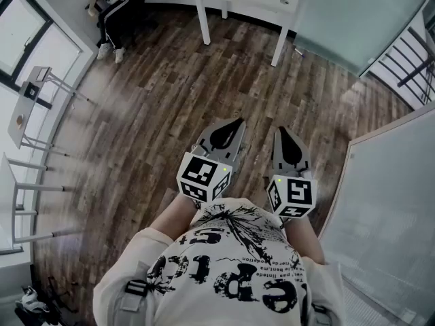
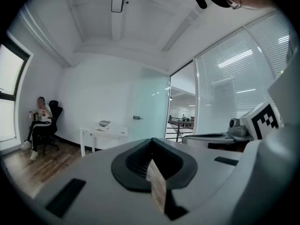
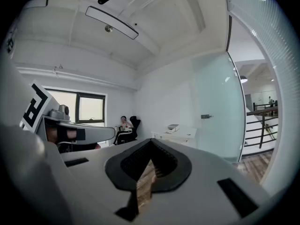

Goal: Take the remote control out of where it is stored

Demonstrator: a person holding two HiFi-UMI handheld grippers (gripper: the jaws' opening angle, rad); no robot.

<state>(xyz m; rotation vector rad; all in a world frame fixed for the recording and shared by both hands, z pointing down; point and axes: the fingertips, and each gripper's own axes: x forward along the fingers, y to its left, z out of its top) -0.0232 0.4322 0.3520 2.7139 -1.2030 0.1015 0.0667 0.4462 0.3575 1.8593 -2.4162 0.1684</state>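
Held left gripper (image 1: 236, 126) and right gripper (image 1: 283, 133) out before chest, side by side, near but apart, tips forward. Angled left one slightly rightward; aimed right one nearly straight ahead. Had both pairs of jaws pressed together at tips, nothing between; showed only thin slit behind tips in each gripper view. Carried marker cubes (image 1: 204, 176) at rear ends, nearest body. Left forearm (image 1: 170, 216) and right forearm (image 1: 304, 235) bare, elbows tucked close.
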